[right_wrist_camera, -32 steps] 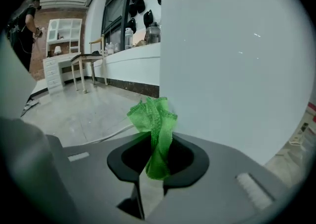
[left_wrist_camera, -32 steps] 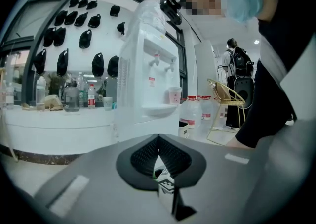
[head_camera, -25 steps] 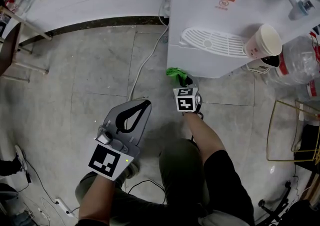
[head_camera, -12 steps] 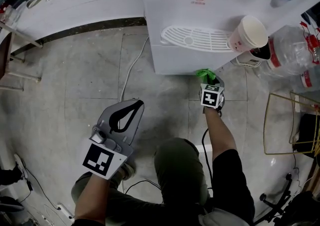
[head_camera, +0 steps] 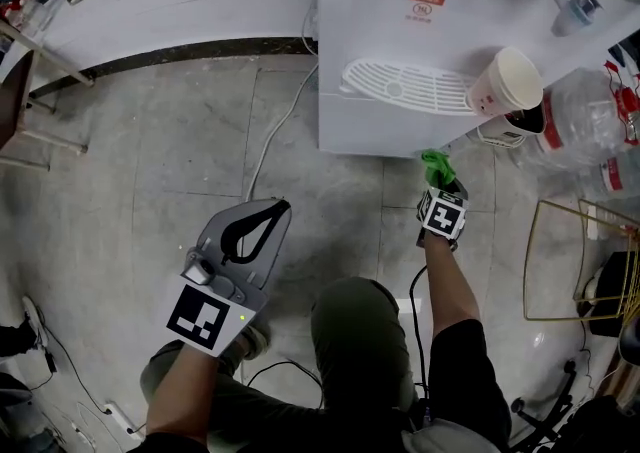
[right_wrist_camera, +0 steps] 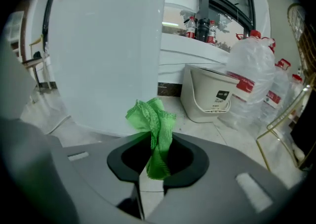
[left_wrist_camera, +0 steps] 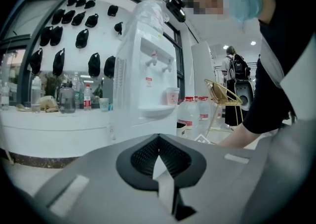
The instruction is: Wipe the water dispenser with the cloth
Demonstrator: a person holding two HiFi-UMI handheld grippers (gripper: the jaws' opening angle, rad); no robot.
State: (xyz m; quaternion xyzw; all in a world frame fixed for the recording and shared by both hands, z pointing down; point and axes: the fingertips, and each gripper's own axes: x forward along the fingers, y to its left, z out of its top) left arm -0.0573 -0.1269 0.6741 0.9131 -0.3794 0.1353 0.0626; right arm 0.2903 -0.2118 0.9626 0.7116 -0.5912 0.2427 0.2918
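Observation:
The white water dispenser [head_camera: 400, 61] stands on the floor ahead; its drip tray [head_camera: 405, 83] sticks out at the front, with a paper cup [head_camera: 512, 81] at its right end. My right gripper [head_camera: 437, 169] is shut on the green cloth [head_camera: 434, 164] and holds it low against the dispenser's front, near its bottom right corner. In the right gripper view the cloth [right_wrist_camera: 152, 129] bunches up from between the jaws, right before the white panel [right_wrist_camera: 103, 45]. My left gripper [head_camera: 255, 231] is shut and empty, held back over the floor; its view shows the dispenser [left_wrist_camera: 147, 79] from afar.
A white bucket [right_wrist_camera: 210, 93] and large water bottles [right_wrist_camera: 256, 79] stand just right of the dispenser. A gold wire rack [head_camera: 580, 261] is at the far right. A power cord [head_camera: 275, 136] runs over the floor at the dispenser's left. A white counter [head_camera: 170, 1] lies behind.
My right gripper has carried the cloth rightwards along the bottom of the dispenser's front, from near its left side to its right corner. The left gripper has hardly moved.

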